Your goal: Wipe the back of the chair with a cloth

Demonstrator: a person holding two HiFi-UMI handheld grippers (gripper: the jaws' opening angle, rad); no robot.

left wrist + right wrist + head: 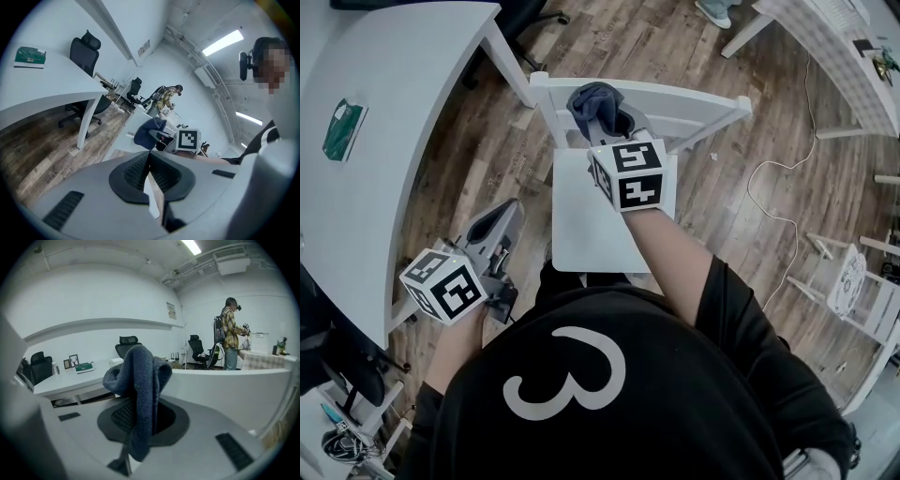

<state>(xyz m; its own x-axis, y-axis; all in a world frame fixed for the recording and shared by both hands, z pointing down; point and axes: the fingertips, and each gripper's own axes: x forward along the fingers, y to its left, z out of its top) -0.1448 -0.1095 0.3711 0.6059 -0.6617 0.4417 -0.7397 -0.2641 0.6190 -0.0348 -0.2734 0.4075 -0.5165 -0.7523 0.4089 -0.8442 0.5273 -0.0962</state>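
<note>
Black shirt (609, 394): nearest the head camera, with both forearms seen reaching forward from it.
Left gripper (497, 223), head view: held low between the white table's (384, 112) edge and the left edge of the chair's seat (586, 230), well apart from the backrest.
Right gripper (614, 127), head view: stretched over the seat to the left end of the backrest's top rail (684, 97). The dark blue cloth (592, 101) is bunched at its tip, over that end of the rail.
Rail axis: laid across the person, running from the cloth away to the right. A sweep rightward along it is judged to be what the wipe calls for, and the right gripper is much the nearer.
Left gripper (150, 171), own view: the pads are pressed together with nothing held between them. The cloth (146, 133) and the chair (123, 133) are seen ahead, above the jaws.
Right gripper (140, 420), own view: the jaws are clamped on the cloth (140, 376), which stands up in a fold and hangs down between the pads. The white rail (225, 390) is seen close on the right, stretching rightward.
Contact: whether the cloth is pressed onto the rail cannot be told.
</note>
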